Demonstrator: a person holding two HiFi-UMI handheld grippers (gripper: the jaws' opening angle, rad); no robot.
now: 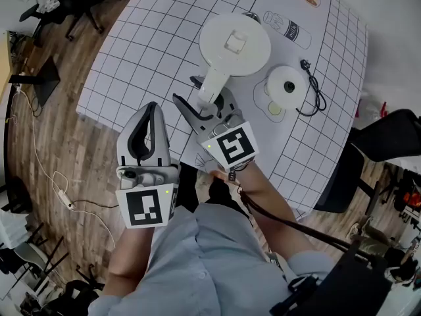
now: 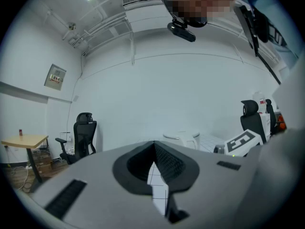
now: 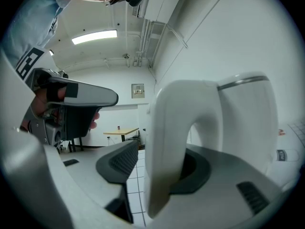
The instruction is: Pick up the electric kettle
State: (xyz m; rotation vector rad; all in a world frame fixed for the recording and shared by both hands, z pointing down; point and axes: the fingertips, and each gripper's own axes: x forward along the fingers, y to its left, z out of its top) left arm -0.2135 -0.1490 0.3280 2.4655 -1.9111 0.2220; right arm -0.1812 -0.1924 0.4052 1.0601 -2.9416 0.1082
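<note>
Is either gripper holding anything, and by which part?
Nothing held. The right gripper has open jaws astride the kettle handle, not clamping; the left gripper is shut, empty.

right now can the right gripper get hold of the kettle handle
Probably yes: the kettle handle already stands between the open jaws of the right gripper, and nothing else sits between them.

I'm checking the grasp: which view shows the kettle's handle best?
The right gripper view: the handle looms large between the right gripper's open jaws. The head view shows it from above, its end between those jaws. The left gripper view shows the kettle only small and distant.
</note>
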